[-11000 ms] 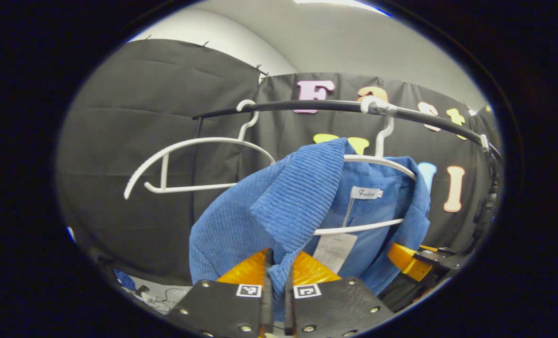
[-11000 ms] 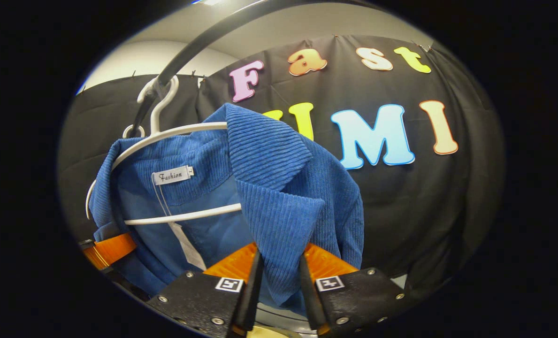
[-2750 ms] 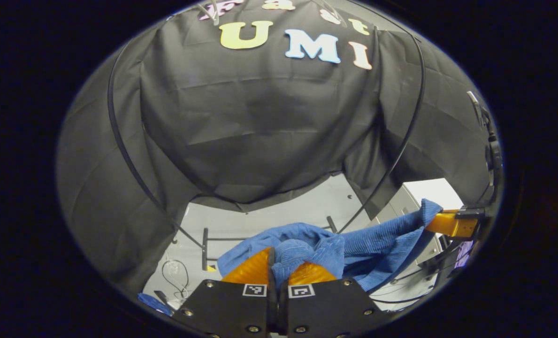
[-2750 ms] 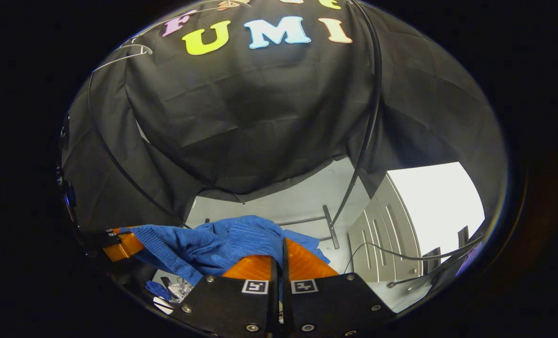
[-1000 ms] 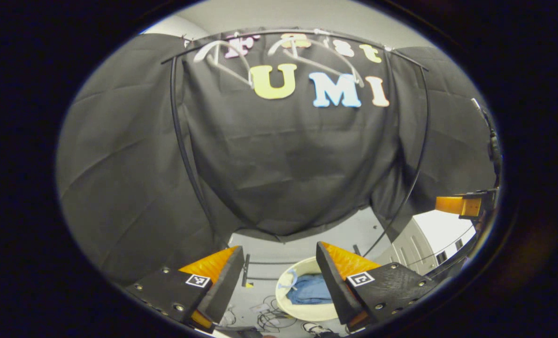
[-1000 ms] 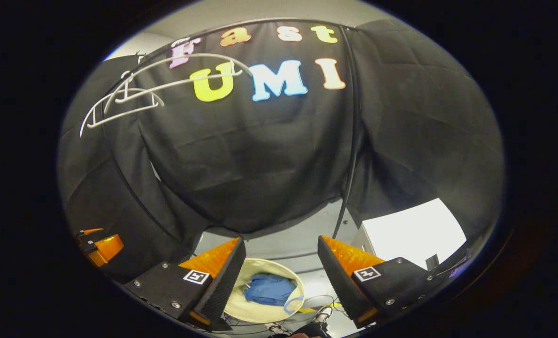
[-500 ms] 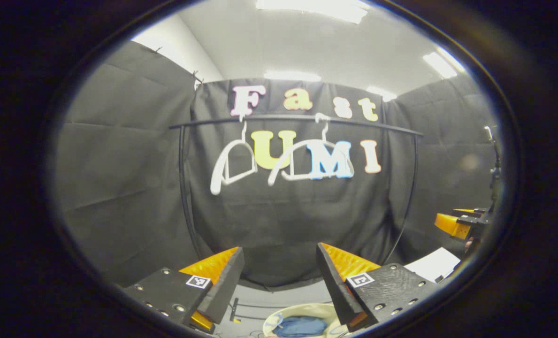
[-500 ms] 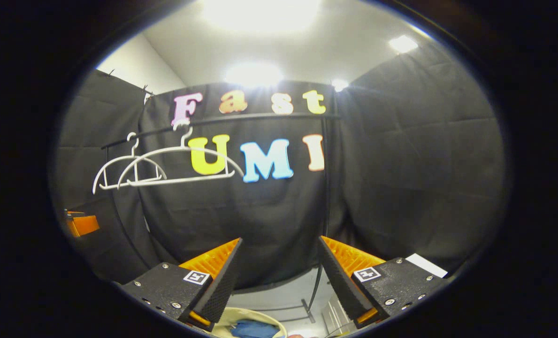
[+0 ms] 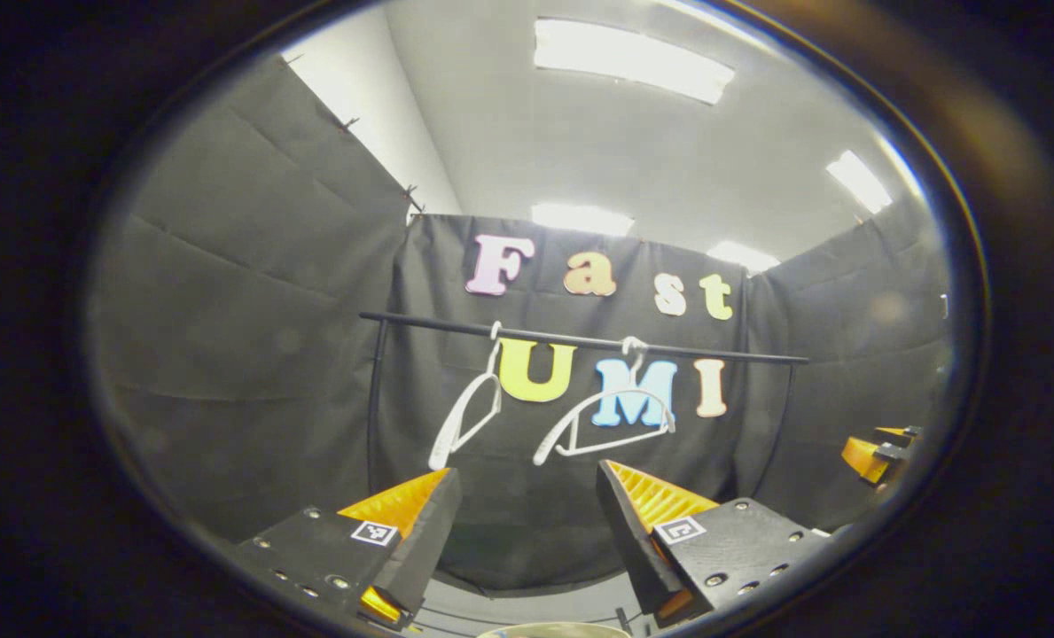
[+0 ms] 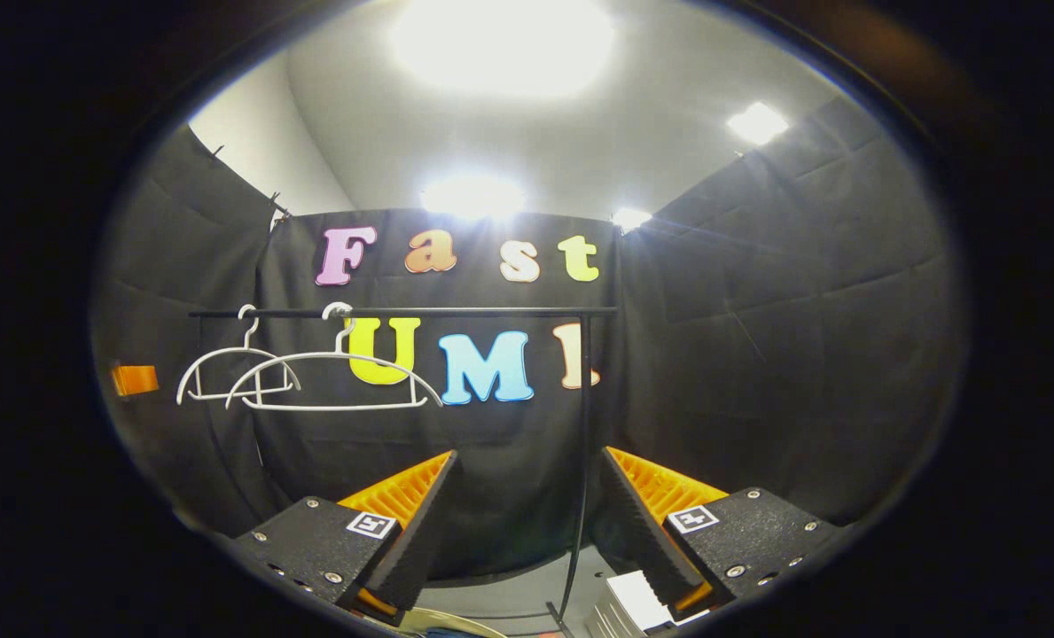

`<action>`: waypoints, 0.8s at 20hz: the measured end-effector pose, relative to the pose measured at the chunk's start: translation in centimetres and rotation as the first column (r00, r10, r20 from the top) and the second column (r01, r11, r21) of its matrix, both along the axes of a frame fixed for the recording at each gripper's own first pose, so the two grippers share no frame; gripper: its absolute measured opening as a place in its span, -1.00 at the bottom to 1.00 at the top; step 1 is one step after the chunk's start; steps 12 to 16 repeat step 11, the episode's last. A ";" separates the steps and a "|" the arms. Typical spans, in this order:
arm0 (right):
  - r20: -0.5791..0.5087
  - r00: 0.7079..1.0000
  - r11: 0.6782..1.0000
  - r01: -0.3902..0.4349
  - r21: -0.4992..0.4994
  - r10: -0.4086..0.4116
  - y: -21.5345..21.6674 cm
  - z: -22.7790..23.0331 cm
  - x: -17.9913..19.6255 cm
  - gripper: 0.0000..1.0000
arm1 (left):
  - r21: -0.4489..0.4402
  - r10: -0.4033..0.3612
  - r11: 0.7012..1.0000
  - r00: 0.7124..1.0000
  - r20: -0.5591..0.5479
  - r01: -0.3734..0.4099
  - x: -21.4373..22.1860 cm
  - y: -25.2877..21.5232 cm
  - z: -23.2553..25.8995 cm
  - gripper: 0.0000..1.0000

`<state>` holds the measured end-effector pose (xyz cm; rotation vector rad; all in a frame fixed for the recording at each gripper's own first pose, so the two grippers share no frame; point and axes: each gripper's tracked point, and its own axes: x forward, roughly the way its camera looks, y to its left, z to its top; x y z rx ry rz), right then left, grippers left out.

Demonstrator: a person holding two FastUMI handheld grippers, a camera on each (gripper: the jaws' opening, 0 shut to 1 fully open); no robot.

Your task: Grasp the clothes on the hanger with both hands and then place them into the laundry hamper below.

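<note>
Laundry hamper: a pale rim is seen at the 6 o'clock edge of the right gripper view, with a sliver of blue clothes inside; the rim is also seen at 6 o'clock in the left gripper view. Hangers: two white, bare, hung on the black rail, one at 11 o'clock of the other. Left gripper: fingers spread wide, nothing held. Right gripper: fingers spread wide, nothing held.

No readable text apart from square coded markers on both grippers' fingers.
</note>
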<state>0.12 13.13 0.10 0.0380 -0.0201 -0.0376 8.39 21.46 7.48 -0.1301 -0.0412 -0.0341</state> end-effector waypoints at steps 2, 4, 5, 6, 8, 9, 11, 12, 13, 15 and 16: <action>-0.010 1.000 1.000 0.001 0.005 -0.001 0.0 -0.3 -0.3 0.90 | 0.006 0.024 1.000 1.000 -0.016 -0.024 -0.3 0.9 -0.8 0.77; -0.014 1.000 1.000 -0.006 0.009 0.006 0.3 -0.4 -0.4 0.82 | 0.012 0.049 0.999 0.998 -0.033 -0.049 -0.7 2.0 -1.8 0.77; -0.012 1.000 1.000 -0.009 0.006 0.009 0.5 -0.4 -0.4 0.82 | 0.013 0.060 0.998 0.998 -0.038 -0.059 -0.9 2.6 -2.1 0.77; -0.011 1.000 1.000 -0.012 0.004 0.013 0.6 -0.4 -0.2 0.82 | 0.014 0.069 0.998 0.997 -0.039 -0.068 -1.1 2.9 -2.3 0.77; -0.010 1.000 1.000 -0.023 0.003 0.023 1.0 -0.3 0.3 0.90 | 0.023 0.079 0.997 0.996 -0.030 -0.078 -1.5 3.4 -2.6 0.77; -0.008 1.000 1.000 -0.026 0.004 0.026 1.2 -0.2 0.6 0.90 | 0.033 0.084 0.996 0.996 -0.025 -0.084 -1.7 3.5 -2.8 0.77; 0.001 0.999 0.999 -0.033 0.012 0.033 1.6 0.2 1.4 0.82 | 0.062 0.109 0.992 0.994 -0.019 -0.108 -1.9 4.1 -3.0 0.77; 0.001 0.999 0.999 -0.033 0.012 0.033 1.6 0.2 1.4 0.82 | 0.062 0.109 0.992 0.994 -0.019 -0.108 -1.9 4.1 -3.0 0.77; 0.001 0.999 0.999 -0.033 0.012 0.033 1.6 0.2 1.4 0.82 | 0.062 0.109 0.992 0.994 -0.019 -0.108 -1.9 4.1 -3.0 0.77; 0.001 0.999 0.999 -0.033 0.012 0.033 1.6 0.2 1.4 0.82 | 0.062 0.109 0.992 0.994 -0.019 -0.108 -1.9 4.1 -3.0 0.77; 0.001 0.999 0.999 -0.033 0.012 0.033 1.6 0.2 1.4 0.82 | 0.062 0.109 0.992 0.994 -0.019 -0.108 -1.9 4.1 -3.0 0.77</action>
